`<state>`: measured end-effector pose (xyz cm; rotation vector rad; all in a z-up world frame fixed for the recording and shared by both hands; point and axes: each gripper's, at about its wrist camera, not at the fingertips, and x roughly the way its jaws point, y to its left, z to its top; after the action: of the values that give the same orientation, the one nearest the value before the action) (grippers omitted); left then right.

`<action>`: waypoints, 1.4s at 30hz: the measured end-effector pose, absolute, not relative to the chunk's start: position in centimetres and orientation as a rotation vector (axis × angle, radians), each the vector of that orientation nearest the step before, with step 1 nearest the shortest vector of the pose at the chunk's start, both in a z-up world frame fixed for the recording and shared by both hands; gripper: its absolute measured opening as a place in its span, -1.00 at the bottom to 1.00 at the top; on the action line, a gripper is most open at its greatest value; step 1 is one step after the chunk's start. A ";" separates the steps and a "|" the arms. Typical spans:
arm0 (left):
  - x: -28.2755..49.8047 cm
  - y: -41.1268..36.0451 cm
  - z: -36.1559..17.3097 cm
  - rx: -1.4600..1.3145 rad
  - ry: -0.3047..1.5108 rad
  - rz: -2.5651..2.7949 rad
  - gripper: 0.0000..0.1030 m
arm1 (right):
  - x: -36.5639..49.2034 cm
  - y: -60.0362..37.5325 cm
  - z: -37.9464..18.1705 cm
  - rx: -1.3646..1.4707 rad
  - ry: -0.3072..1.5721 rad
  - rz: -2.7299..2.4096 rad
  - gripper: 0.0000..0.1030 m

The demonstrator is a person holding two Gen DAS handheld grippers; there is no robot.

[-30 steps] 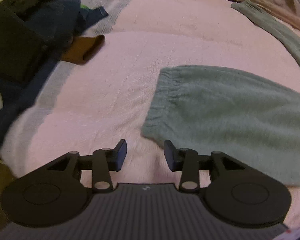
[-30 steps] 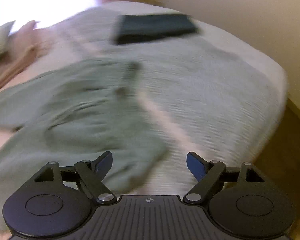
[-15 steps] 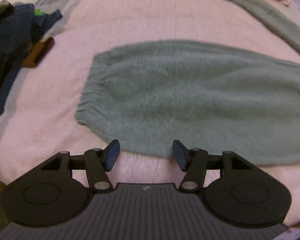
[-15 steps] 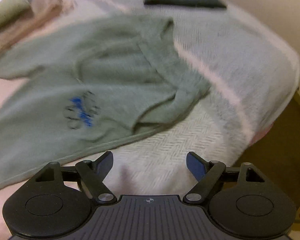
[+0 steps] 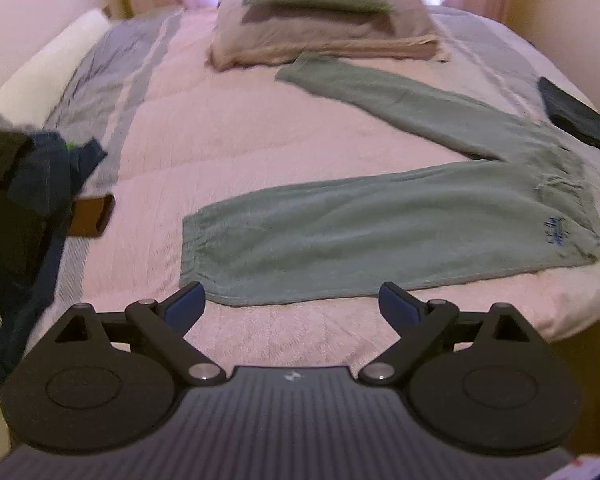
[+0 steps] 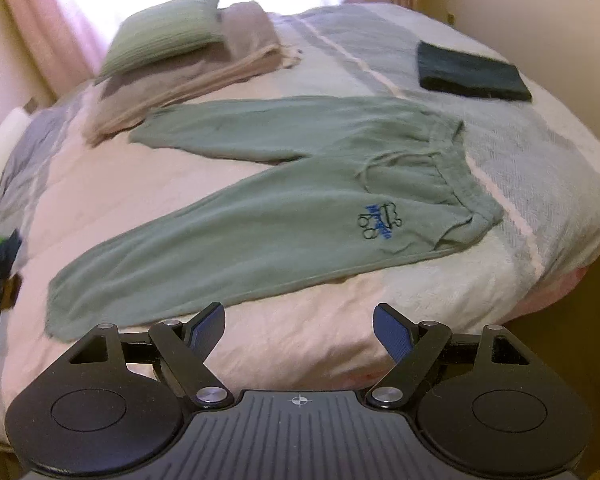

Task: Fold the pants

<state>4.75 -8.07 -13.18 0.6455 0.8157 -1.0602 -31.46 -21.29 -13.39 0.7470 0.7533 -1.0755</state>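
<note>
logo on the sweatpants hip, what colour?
Blue lettering with a dark outline drawing; the logo shows best in the right wrist view.

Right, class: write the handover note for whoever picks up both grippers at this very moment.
Left gripper: jaws opening, nothing between them.
Right gripper: open, empty.
Green pants: spread flat on the pink bedspread, legs apart in a V, waistband toward the right edge, cuffs to the left.
Done: pants laid out.
Left: every fold, probably one leg onto the other first.
</note>
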 end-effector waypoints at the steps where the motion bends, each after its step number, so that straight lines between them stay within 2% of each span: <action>1: 4.1 -7.6 -12.3 0.657 0.790 -1.078 0.83 | -31.0 -20.5 -12.6 0.732 0.759 -1.075 0.53; 4: 2.5 -6.3 -10.7 0.685 0.721 -1.112 0.86 | -30.4 -18.4 -11.0 0.708 0.766 -1.074 0.53; 11: 0.6 -4.5 -8.8 0.702 0.734 -1.140 0.86 | -30.3 -15.4 -8.8 0.682 0.767 -1.060 0.53; 22: 0.3 -2.0 -8.5 0.708 0.778 -1.119 0.85 | -31.2 -13.1 -8.9 0.693 0.800 -1.052 0.53; 42: 0.3 -3.1 -9.1 0.723 0.802 -1.121 0.83 | -30.7 -14.2 -9.9 0.721 0.838 -1.044 0.53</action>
<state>0.31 -3.13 -9.10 0.7227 0.8022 -1.1211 -30.70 -14.16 -9.86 0.7213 0.8377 -1.0436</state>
